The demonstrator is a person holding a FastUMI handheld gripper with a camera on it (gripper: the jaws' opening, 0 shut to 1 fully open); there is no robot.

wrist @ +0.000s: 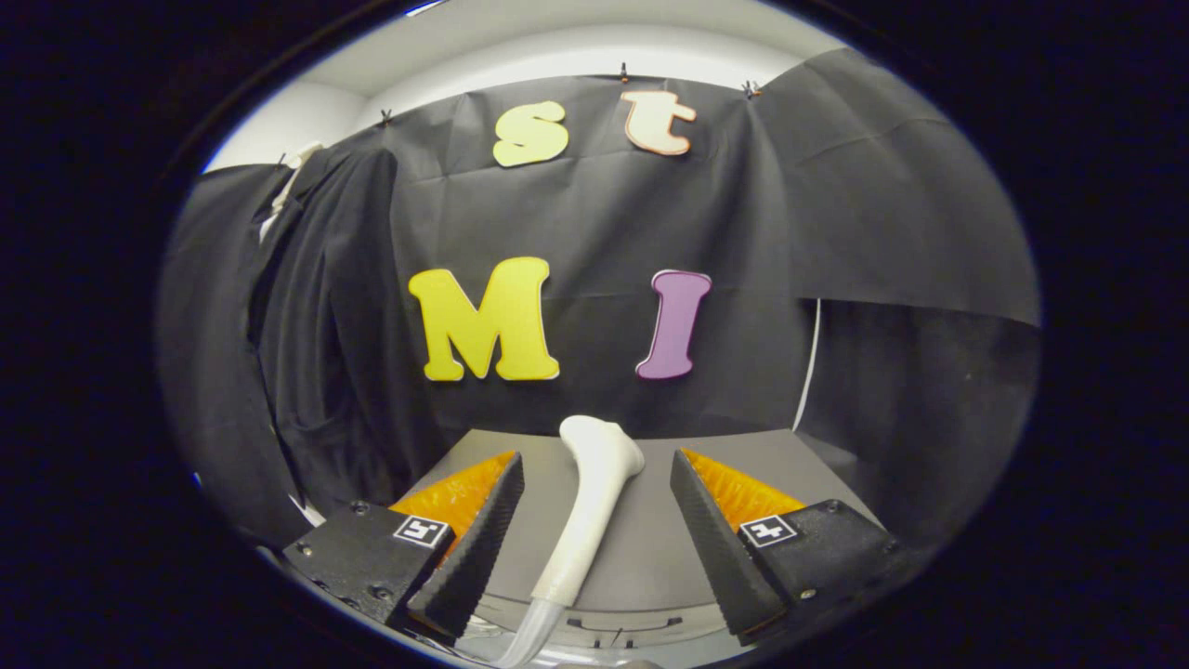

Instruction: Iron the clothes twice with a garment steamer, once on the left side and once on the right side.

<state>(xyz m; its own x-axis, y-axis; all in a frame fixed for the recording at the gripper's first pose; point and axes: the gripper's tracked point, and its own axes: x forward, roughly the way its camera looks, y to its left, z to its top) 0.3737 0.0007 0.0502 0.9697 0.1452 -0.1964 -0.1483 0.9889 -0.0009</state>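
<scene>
A white garment steamer head [587, 506] lies on the grey table [790, 465], its handle running toward me and its nozzle end pointing at the booth wall. A pale hose [529, 636] leaves its near end. My gripper [594, 520] is open, its two black ribbed fingers [478, 548] standing either side of the handle with gaps on both sides, touching nothing. A black garment [325, 325] hangs on a light hanger [295, 163] at the left of the wall, beyond and left of the fingers.
The grey table ends at the cloth wall just beyond the steamer. A thin white cable [810, 362] runs down the wall to the right. A grey base unit [622, 632] shows under the fingers at the near table edge.
</scene>
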